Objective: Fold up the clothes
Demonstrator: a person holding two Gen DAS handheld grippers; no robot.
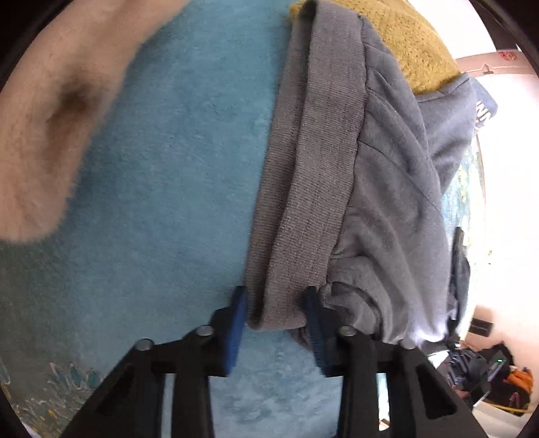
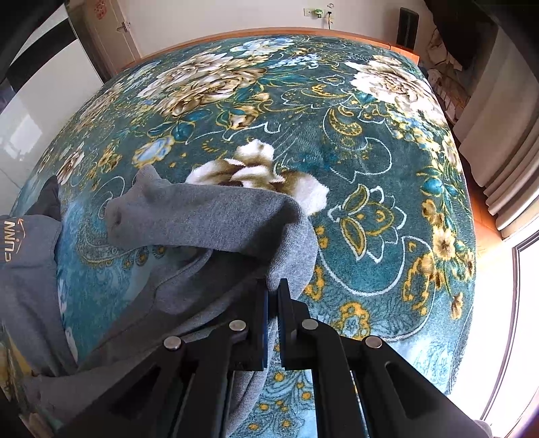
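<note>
A grey sweatshirt [image 1: 387, 188] lies on the teal floral blanket [image 1: 175, 168]. Its ribbed hem [image 1: 303, 188] runs down between the blue pads of my left gripper [image 1: 275, 293], which is shut on the hem's lower end. In the right wrist view the same grey sweatshirt [image 2: 209, 215] is lifted in a fold over the blanket [image 2: 370, 236]. My right gripper [image 2: 273, 283] is shut on a bunched edge of it, and the rest trails off to the lower left. A printed part of the sweatshirt [image 2: 13, 242] shows at the left edge.
A mustard knitted garment [image 1: 414, 43] lies behind the sweatshirt. The blanket covers a wide bed with a wooden edge [image 2: 303, 32] at the far side. A door [image 2: 111, 30] is at the back left. A curtain [image 2: 498, 161] and a bright window [image 2: 529, 320] are on the right.
</note>
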